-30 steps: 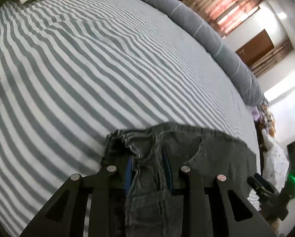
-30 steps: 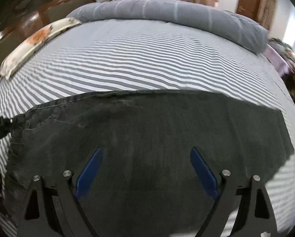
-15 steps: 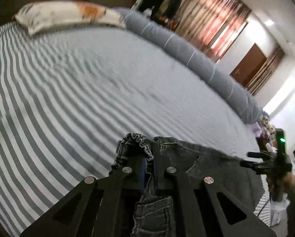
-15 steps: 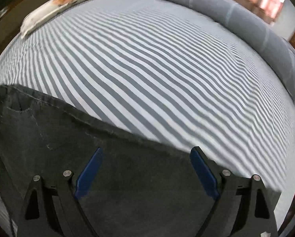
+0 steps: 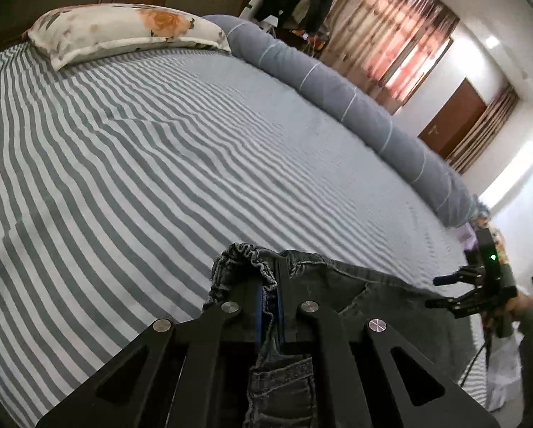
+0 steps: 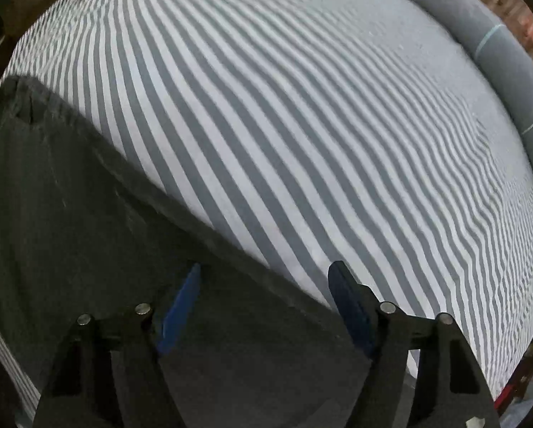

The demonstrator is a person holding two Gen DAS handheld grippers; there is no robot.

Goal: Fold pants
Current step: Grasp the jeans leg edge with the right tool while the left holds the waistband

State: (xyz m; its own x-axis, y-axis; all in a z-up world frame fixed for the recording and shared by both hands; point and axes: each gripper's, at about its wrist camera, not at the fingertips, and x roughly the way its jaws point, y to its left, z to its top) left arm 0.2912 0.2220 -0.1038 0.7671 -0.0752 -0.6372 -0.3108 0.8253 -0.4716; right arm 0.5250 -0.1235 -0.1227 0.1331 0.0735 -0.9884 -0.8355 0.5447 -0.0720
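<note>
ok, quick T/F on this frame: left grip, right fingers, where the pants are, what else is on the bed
1. The left gripper is shut on the pants at the elastic waistband. True.
2. The right gripper is clamped on the pants. False: its fingers stand apart over the fabric's edge, having just been closing.
3. The pants lie on a striped sheet. True.
4. The floral pillow sits on top of the pants. False: it is at the far end of the bed, apart from them.
5. A grey bolster runs along the bed's far side. True.
</note>
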